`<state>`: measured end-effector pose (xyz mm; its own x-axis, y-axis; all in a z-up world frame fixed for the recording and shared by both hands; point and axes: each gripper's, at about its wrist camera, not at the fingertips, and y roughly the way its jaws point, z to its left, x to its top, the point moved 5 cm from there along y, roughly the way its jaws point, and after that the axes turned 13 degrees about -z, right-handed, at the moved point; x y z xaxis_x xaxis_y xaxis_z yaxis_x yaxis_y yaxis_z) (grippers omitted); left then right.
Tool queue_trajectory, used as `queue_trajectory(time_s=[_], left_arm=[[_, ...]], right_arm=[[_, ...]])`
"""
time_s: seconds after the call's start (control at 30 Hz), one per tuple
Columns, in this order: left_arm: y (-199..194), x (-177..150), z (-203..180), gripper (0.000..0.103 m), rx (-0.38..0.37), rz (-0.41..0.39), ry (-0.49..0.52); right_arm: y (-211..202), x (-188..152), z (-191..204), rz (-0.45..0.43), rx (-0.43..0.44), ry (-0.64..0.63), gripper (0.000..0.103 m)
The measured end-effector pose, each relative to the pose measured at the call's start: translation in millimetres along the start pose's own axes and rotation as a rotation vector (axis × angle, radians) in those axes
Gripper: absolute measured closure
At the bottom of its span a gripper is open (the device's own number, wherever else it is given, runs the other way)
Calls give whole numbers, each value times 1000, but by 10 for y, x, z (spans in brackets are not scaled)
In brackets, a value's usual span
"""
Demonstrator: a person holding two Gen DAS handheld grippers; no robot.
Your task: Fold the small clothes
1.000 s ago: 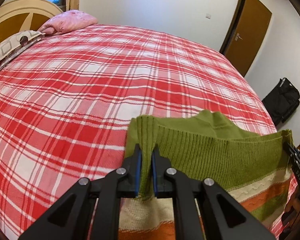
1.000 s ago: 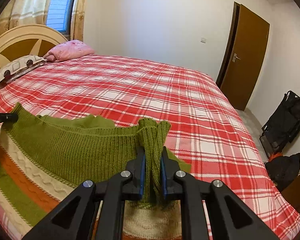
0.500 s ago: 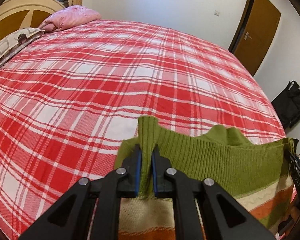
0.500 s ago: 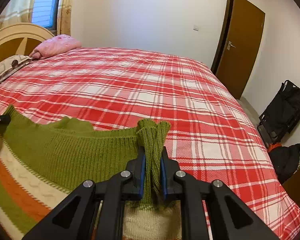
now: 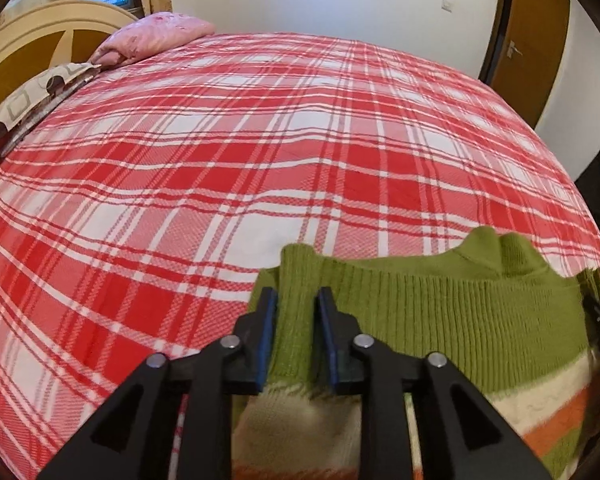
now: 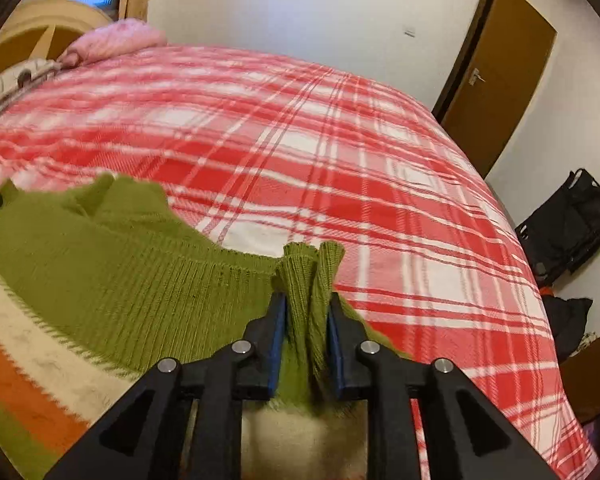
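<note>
Left and right wrist views. The bed [image 5: 260,140], spread with a red-and-white plaid cover, fills most of both fields; a cream and brown headboard [image 5: 32,40] stands at 10 o'clock in the left wrist view, with a pink pillow [image 5: 156,36] at 11 o'clock and a patterned pillow [image 5: 24,108] just beside it toward 9 o'clock. A brown door [image 6: 496,92] occupies 2 o'clock in the right wrist view, and a black bag [image 6: 568,220] sits on the floor at 3 o'clock, off the bed. The task's garment, a small knit sweater [image 5: 452,320] with a green ribbed top and cream, orange and green stripes below, lies on the near edge of the bed, at 5 o'clock in the left wrist view and at 8 o'clock in the right wrist view, its green upper edge spanning the two grippers. The left gripper [image 5: 298,340] has just been opening its jaws; a fold of green rib stands between them, with gaps visible on either side of the cloth, so the pads no longer press on it. The right gripper [image 6: 306,344] has likewise just been opening; a bunched green fold fills the space between its blue pads, and whether they still pinch it cannot be told.
</note>
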<state>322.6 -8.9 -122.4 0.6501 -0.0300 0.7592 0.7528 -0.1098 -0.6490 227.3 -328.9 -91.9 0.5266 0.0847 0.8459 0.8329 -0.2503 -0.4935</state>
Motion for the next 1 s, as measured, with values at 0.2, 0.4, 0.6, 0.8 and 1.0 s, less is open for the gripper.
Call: queue_trajectory(time_s=[0.2, 0.4, 0.6, 0.8, 1.0], left_arm=[[-546, -39, 202, 44, -51, -42, 4], [-1060, -449, 143, 44, -81, -76, 49], [-1312, -870, -138, 44, -105, -75, 114], [-1186, -1185, -167, 44, -72, -1, 144], [-1181, -1156, -21, 43, -58, -8, 118]], right_arm=[[-931, -200, -550, -78, -19, 234, 71], [-1679, -842, -474, -58, 34, 306, 71], [-1803, -1148, -154, -38, 58, 244, 78], [-1543, -1394, -48, 85, 130, 279, 84], [-1668, -1388, -78, 131, 139, 230, 86]])
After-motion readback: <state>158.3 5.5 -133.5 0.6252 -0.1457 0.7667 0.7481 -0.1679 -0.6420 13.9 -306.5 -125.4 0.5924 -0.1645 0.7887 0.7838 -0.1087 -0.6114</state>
